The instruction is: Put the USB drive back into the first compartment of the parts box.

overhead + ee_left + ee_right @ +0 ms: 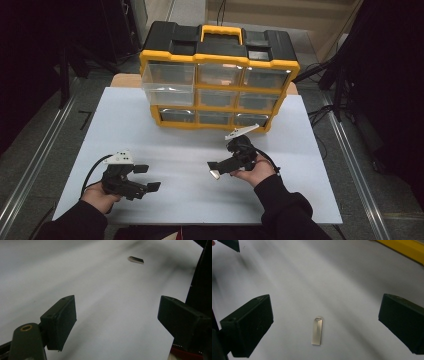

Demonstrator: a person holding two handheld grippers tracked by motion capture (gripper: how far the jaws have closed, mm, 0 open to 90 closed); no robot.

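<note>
Two claws spread | right gripper (325, 322) hovers over metal USB stick (317, 330) lying flat on white table (165, 135) | left gripper (147, 177) idle | advice: straddle stick's narrow sides, lower, then pinch.

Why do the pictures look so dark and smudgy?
High view: dim room around the lit white table. Left gripper view: soft grey shadows, the metal USB stick far off and blurry. Right gripper view: the stick is sharper, the black pads slightly soft.
</note>
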